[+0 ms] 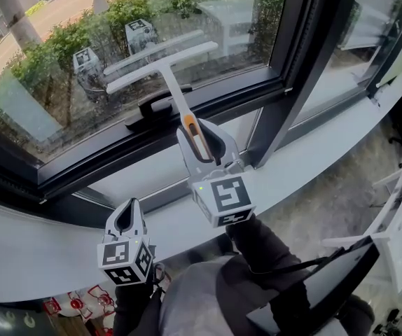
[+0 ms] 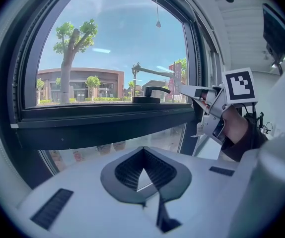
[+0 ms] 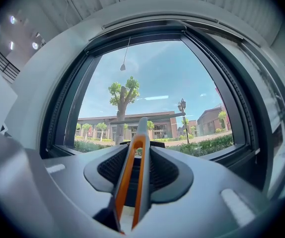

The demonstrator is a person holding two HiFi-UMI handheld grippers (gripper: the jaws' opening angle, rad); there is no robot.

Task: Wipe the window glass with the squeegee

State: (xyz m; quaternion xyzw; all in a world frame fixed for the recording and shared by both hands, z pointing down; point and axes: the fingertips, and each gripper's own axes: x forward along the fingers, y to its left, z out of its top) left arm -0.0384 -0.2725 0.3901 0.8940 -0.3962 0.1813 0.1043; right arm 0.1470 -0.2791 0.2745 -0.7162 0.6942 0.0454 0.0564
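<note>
Orange-trimmed squeegee handle sits clamped between the right tongs, with the blade level at the lower glass, just above the latch. Left tongs are closed on nothing, low by the sill. Keep the blade flat and pressure even; stroke straight, clear of the latch.

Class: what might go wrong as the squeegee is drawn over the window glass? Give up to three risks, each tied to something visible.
The right gripper grips the squeegee only low on its long handle, so the blade could twist against the window glass and streak.
The black window handle sits just below the blade; a downward stroke might snag it.
The left gripper, shut and empty, offers no support.
</note>
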